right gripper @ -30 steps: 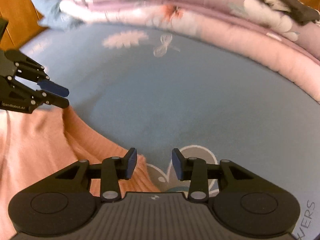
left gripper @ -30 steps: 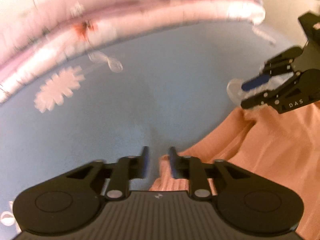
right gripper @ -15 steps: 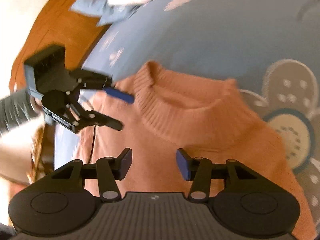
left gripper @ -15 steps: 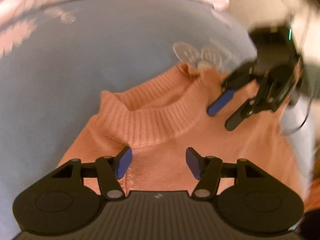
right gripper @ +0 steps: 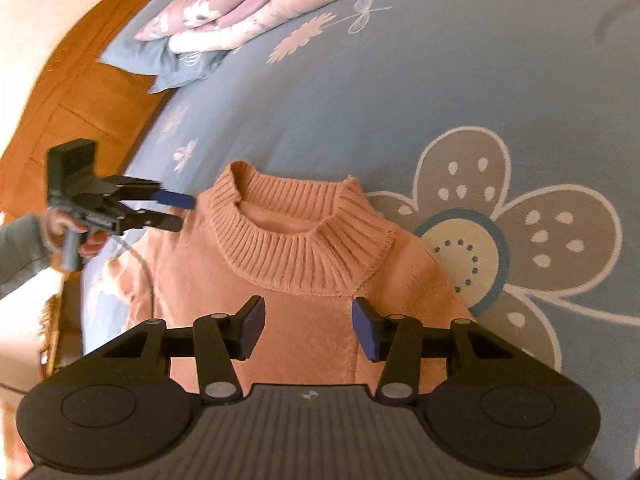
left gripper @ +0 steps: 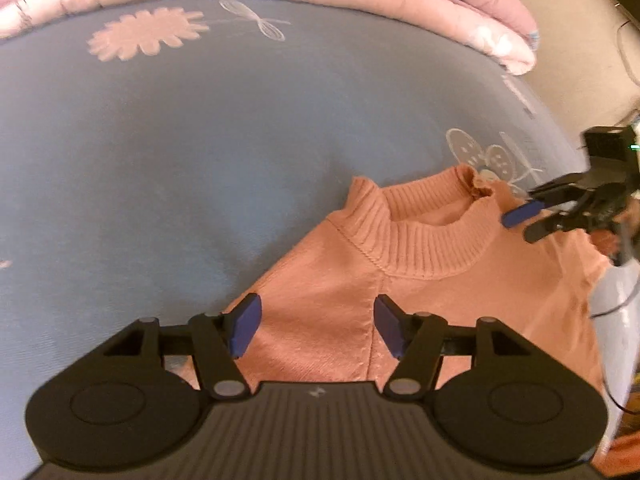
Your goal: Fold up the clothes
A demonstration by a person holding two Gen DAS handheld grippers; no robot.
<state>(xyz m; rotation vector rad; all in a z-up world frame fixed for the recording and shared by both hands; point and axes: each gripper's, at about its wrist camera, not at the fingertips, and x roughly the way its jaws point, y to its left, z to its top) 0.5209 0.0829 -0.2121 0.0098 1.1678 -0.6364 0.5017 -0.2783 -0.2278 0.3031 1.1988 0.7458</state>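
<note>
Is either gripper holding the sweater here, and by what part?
Neither. The left gripper and right gripper are both opening above the orange sweater, with nothing pinched between their pads.

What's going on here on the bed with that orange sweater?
A person is working with a handheld gripper in each hand over an orange knit sweater laid flat on a blue flowered bedsheet, collar away from them. The left gripper and right gripper are opening above the shoulders, nothing between their fingers. No fold is visible yet.

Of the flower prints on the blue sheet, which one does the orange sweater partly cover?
The big grey-petalled flower with the cream centre: the sweater's shoulder overlaps its edge. The small pink daisy lies clear, near the folded quilt.
</note>
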